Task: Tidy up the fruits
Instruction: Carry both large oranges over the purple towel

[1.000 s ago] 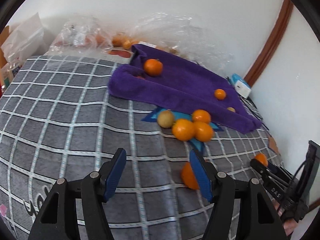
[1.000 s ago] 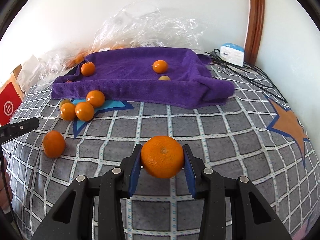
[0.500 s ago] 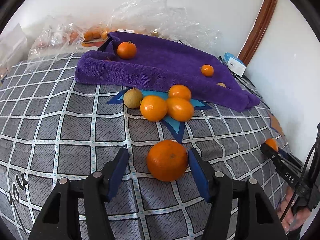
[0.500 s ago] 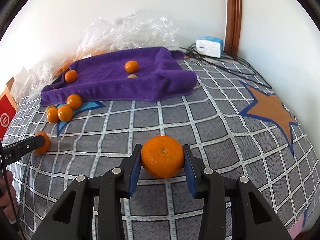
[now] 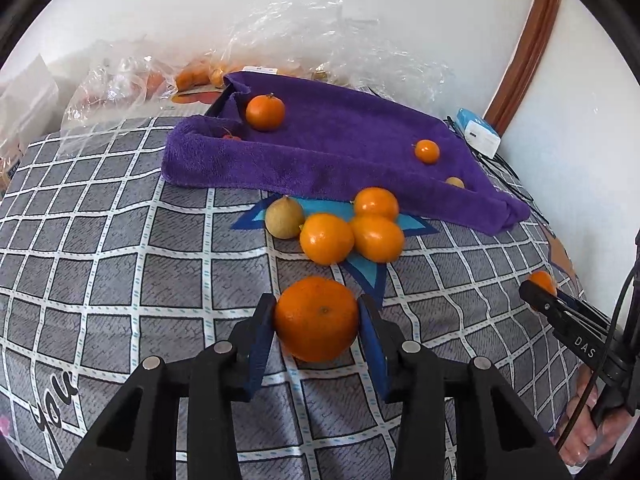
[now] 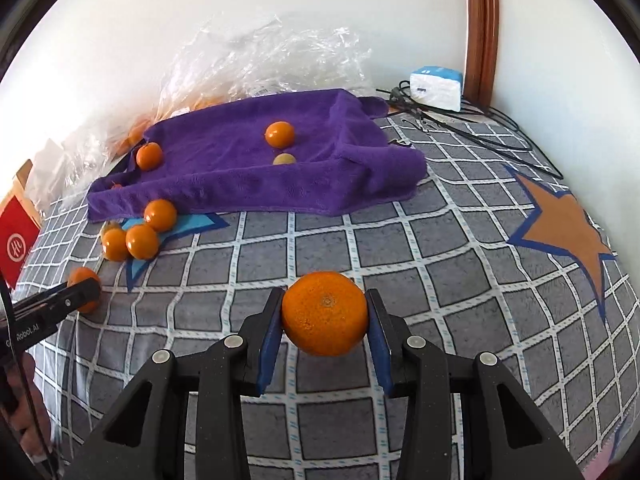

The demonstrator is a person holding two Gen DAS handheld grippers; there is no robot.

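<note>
My left gripper [image 5: 316, 312] is closing its jaws around a large orange [image 5: 316, 320] on the checked bedcover, and both blue pads touch its sides. My right gripper [image 6: 325, 308] is shut on another orange [image 6: 325, 314], held just above the cover. Ahead lies a purple towel [image 5: 340, 148] with raised edges; on it sit an orange [image 5: 265, 113], a smaller orange [image 5: 427, 151] and a pale fruit [image 5: 455, 182]. In front of the towel three oranges [image 5: 326, 238] cluster beside a pale round fruit [image 5: 284, 217].
Crumpled clear plastic bags [image 5: 340, 40] with more fruit lie against the wall behind the towel. A white and blue box [image 6: 436, 84] with black cables [image 6: 480, 124] sits at the back right. A red carton [image 6: 16, 240] stands at the left edge.
The left gripper moved over to the loose orange and its jaws narrowed until the pads met it. The right gripper kept its orange and stayed about where it was.
</note>
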